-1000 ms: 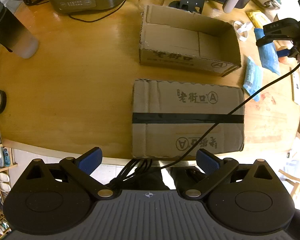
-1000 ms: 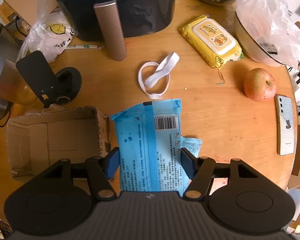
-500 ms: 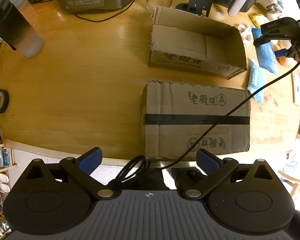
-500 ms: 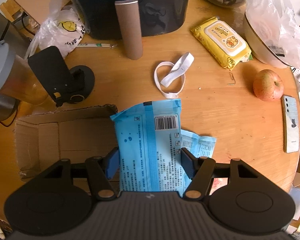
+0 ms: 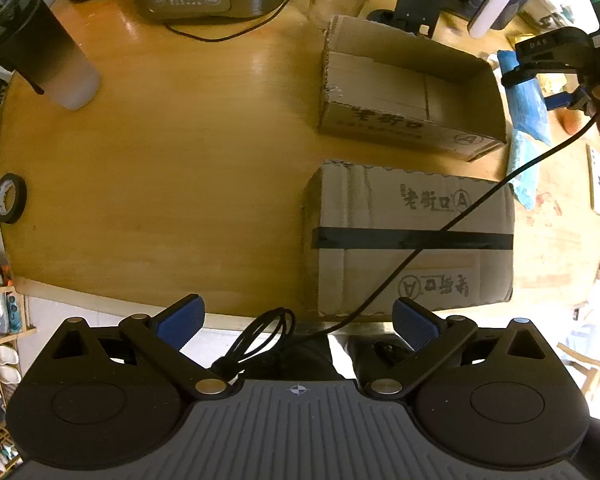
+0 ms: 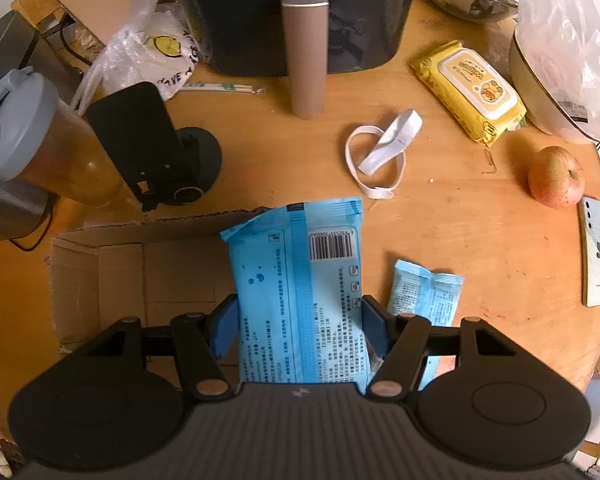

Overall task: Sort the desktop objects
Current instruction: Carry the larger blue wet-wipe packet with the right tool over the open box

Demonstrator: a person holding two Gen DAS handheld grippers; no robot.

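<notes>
one blue packet (image 6: 300, 292) clamped between the right gripper (image 6: 298, 326) fingers (barcode up).

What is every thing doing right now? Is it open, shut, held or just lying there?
right gripper: shut on the big blue pack
big blue pack: held over the open box's edge
open box: open, nothing visible inside
taped box: shut
small blue pack: lying flat
left gripper: open

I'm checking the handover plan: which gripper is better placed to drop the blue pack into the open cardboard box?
Right. The right gripper is shut on the blue pack, partly over the open cardboard box. The left gripper is open and empty, back at the table's near edge.
</notes>
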